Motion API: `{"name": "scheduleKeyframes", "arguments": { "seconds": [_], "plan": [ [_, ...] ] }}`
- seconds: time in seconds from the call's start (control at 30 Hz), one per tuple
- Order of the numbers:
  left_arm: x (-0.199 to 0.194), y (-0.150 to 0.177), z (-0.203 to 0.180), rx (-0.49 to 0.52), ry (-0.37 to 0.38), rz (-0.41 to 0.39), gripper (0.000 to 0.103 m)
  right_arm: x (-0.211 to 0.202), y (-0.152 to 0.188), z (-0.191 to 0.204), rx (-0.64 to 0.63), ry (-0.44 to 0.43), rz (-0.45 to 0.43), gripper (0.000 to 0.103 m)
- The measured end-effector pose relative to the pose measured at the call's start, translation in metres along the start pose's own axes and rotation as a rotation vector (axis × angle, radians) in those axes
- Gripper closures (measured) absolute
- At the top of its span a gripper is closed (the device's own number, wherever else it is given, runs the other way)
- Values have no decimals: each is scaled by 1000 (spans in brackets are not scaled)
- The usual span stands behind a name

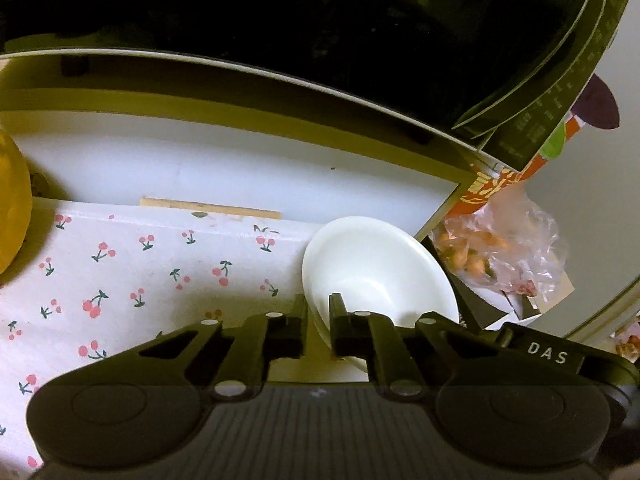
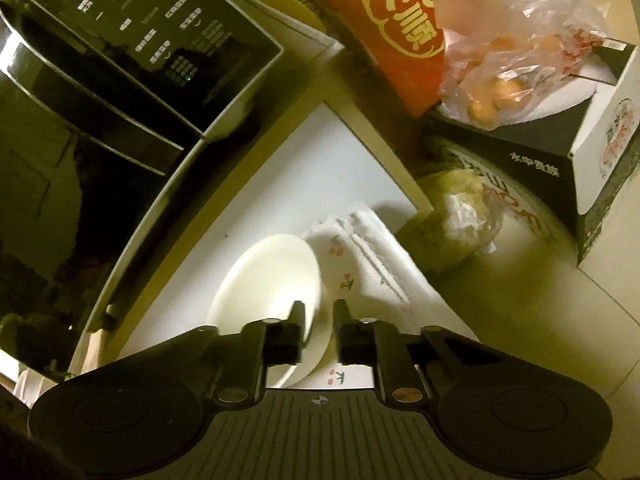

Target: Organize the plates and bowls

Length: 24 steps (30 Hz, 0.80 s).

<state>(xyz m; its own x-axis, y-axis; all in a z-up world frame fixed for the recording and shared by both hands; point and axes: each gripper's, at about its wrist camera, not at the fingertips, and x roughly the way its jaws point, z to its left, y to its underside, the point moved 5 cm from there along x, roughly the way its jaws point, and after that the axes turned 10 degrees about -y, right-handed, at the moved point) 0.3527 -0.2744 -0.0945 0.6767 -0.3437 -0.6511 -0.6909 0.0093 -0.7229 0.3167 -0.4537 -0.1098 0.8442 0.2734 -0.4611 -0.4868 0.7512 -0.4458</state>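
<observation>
Landmark: white bowl (image 1: 376, 272) on cherry-print cloth (image 1: 120, 272), below the microwave (image 1: 280, 20). Left gripper (image 1: 318, 312) clamps bowl rim. Right gripper (image 2: 318, 320) clamps opposite rim of bowl (image 2: 268, 276). Only rt view shows black-and-white box (image 2: 560, 168) beyond bowl; only lt view shows yellow object (image 1: 12, 208) far left of bowl.

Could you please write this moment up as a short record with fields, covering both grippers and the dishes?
left gripper: fingers straddle the near rim of the white bowl, apparently shut on it
right gripper: fingers straddle the rim of a white bowl; grip uncertain
surface: cherry-print cloth
behind: black-fronted appliance
clutter: red box, plastic bag
</observation>
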Motion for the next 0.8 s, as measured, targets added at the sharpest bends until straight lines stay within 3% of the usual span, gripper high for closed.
{"name": "scheduleKeyframes", "arguments": {
  "seconds": [0.8],
  "plan": [
    [-86,2,24,-40,-20,-49,94,-53,22,77,-123,-22,56,93]
  ]
}}
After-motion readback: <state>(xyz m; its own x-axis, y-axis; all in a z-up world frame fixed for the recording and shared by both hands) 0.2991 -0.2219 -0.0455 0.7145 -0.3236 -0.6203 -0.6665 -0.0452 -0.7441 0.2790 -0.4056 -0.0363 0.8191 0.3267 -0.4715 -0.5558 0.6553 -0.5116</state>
